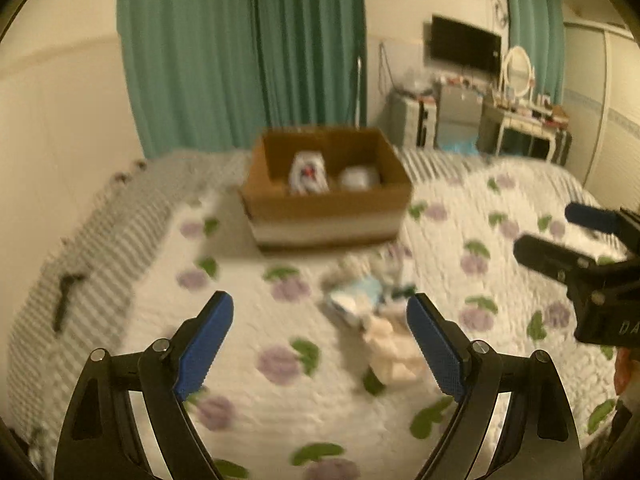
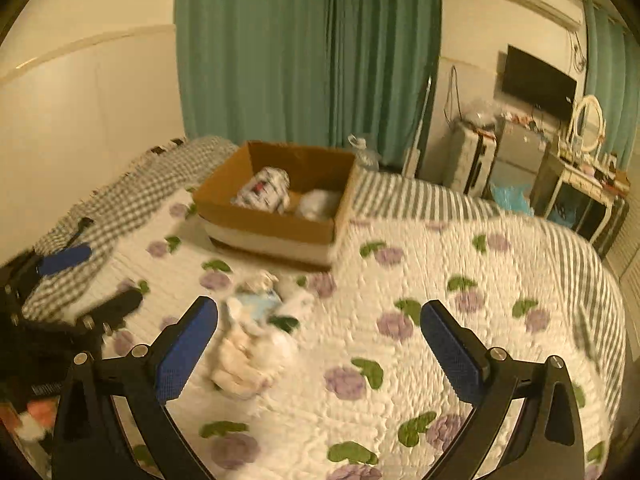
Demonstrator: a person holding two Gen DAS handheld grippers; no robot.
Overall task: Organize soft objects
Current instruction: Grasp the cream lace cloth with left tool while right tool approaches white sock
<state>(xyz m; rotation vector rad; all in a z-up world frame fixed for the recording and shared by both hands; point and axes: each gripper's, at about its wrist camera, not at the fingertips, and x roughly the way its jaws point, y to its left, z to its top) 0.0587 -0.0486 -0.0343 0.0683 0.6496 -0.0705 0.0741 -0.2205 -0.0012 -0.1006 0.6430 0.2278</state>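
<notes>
Both tongs spread wide, nothing held. Left tongs (image 1: 320, 344) low centre of left wrist view; right tongs (image 2: 320, 354) low centre of right wrist view. Each also shows at the edge of the other's frame.

Soft toys (image 2: 252, 340) lie in a loose heap on the bed (image 2: 500, 280), mid-left of right view, just fwd of the tongs, short of the cardboard box (image 2: 276, 208). In left view the heap (image 1: 376, 320) sits centre-right, close to the inner face of the right-hand finger. Box is upper centre; already holds a patterned roll (image 2: 264, 192) and a white bundle (image 2: 320, 204).

Risks, as I judge them:
- Heap is tangled: cream plush, pale blue cloth, white bits overlapping. A pinch may lift only one piece or drag a neighbour w/ it, then drop it short of the box.
- Plush squashes, so a shallow bite could slip off the textured blue pads.
- Quilt is puckered, soft; a low approach could snag bedding along w/ the toy.
- Frames motion-blurred, so exact toy outlines unclear.

Materials: quilt stitched, white w/ purple flowers, green leaves; grey checked cover at far left. Box stiff corrugated card, open top, pale band along its base.
</notes>
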